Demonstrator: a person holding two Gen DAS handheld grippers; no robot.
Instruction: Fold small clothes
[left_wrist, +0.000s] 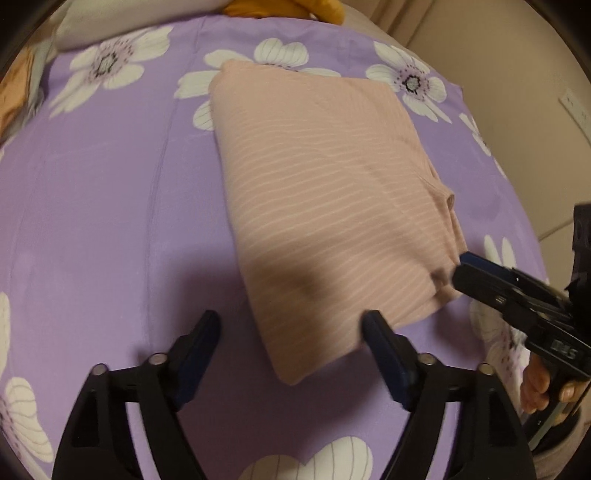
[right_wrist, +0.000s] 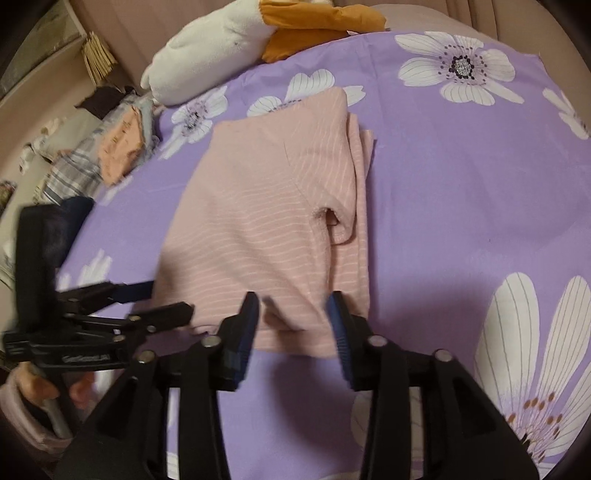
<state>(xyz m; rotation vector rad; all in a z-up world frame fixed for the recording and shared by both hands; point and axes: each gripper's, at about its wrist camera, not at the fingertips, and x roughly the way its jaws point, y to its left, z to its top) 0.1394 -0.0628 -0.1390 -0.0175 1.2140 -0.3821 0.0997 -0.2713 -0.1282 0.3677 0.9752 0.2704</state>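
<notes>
A pink garment with thin white stripes (left_wrist: 325, 192) lies folded flat on a purple sheet printed with white flowers (left_wrist: 110, 206). My left gripper (left_wrist: 291, 319) stands wide open at the garment's near corner, which lies between the fingers with no pad touching it. In the right wrist view the same garment (right_wrist: 258, 206) shows a short sleeve folded across its top. My right gripper (right_wrist: 293, 301) is open, its fingers on either side of the near hem without pressing it. Each gripper also shows in the other's view: the right gripper (left_wrist: 461, 266) at the garment's right corner, the left gripper (right_wrist: 166, 299) at its left edge.
A white and orange plush toy (right_wrist: 221, 48) lies at the far edge of the bed. A heap of other clothes (right_wrist: 110, 155) sits off the sheet's left side. The sheet's edge and a beige wall with a socket (left_wrist: 576, 107) are at the right.
</notes>
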